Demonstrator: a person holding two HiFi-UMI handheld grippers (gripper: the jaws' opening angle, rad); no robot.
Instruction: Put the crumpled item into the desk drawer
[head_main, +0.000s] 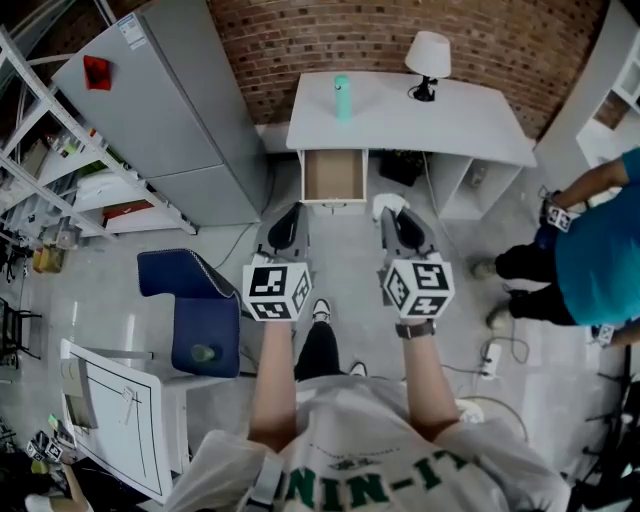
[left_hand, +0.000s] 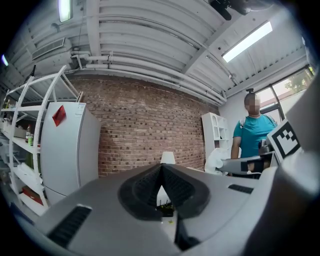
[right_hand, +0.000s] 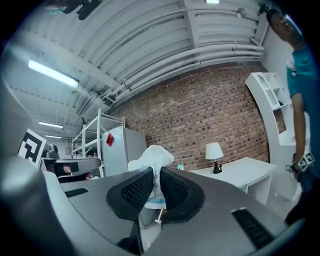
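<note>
My right claw (right_hand: 156, 185) grips the crumpled paper wad (right_hand: 152, 159); my left claw (left_hand: 161, 187) is clenched, empty. I'd carry the wad level over the drawer (head_main: 333, 178), then release.

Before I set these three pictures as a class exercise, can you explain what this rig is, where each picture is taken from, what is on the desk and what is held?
There is no robot here: a person holds a two-jaw gripper in each hand. The head view looks down from a camera on the person's head. The other two views each look along one gripper's own jaws. The left gripper has its jaws together with nothing between them. The right gripper is clamped on a white crumpled item. Ahead stands a white desk with a lamp and a green bottle on top. Its drawer is open. A second person stands at the right.
</note>
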